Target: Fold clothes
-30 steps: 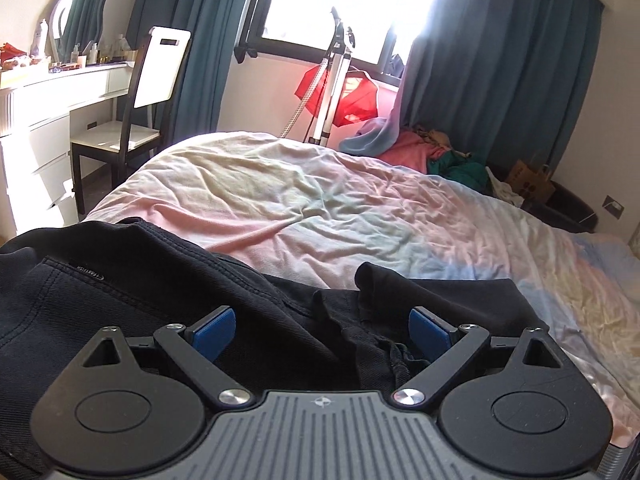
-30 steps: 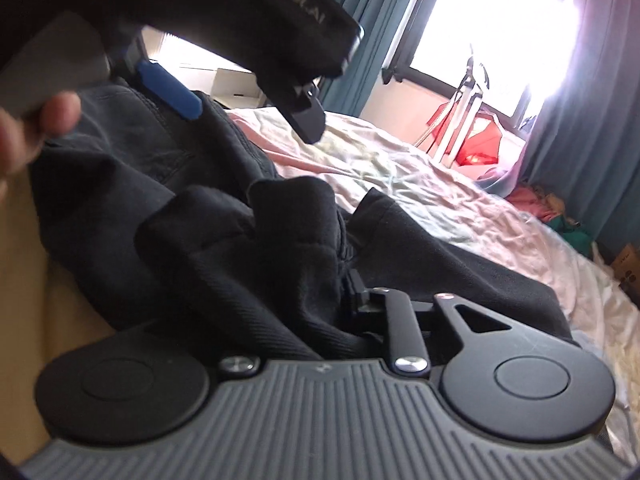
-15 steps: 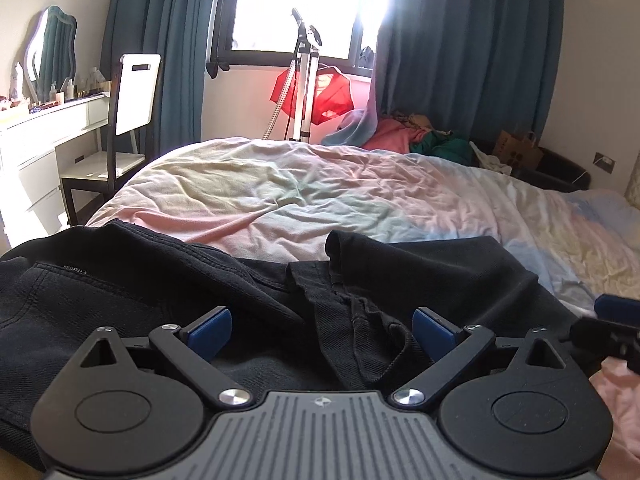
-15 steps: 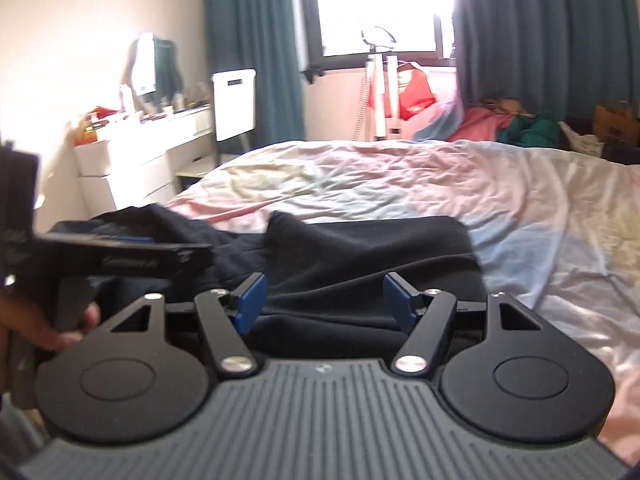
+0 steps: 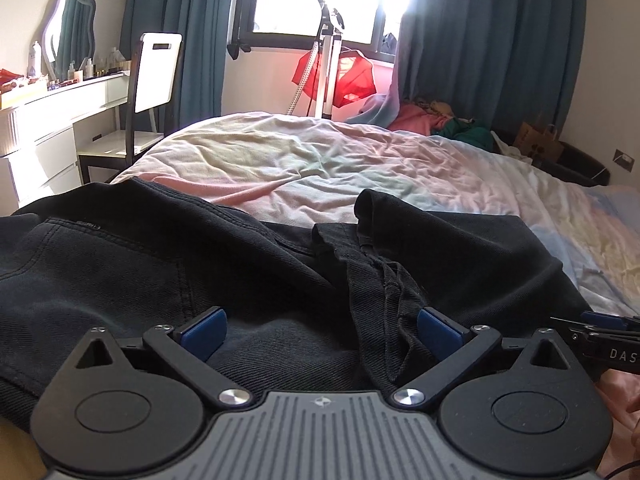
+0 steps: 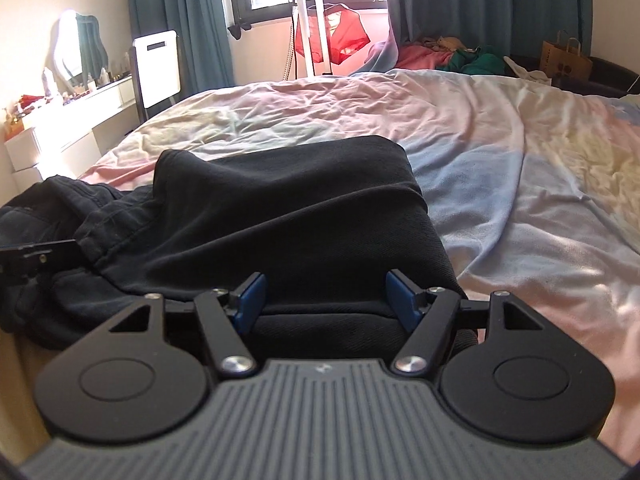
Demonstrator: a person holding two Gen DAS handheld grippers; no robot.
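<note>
both grippers, left gripper (image 5: 318, 330) and right gripper (image 6: 326, 294), hover with fingers released, seemingly just above black jeans (image 6: 288, 216).

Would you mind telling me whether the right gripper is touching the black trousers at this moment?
Cannot tell. In the right wrist view the right gripper is open with the black trousers directly behind its blue pads, but no contact or gap shows plainly.

Black jeans (image 5: 168, 272) showing dark stitching, bedsheet (image 6: 500, 152) fading through pastel pink, blue and yellow, curtains (image 5: 492, 48) hanging teal, gripper pads (image 6: 250, 296) showing blue.
</note>
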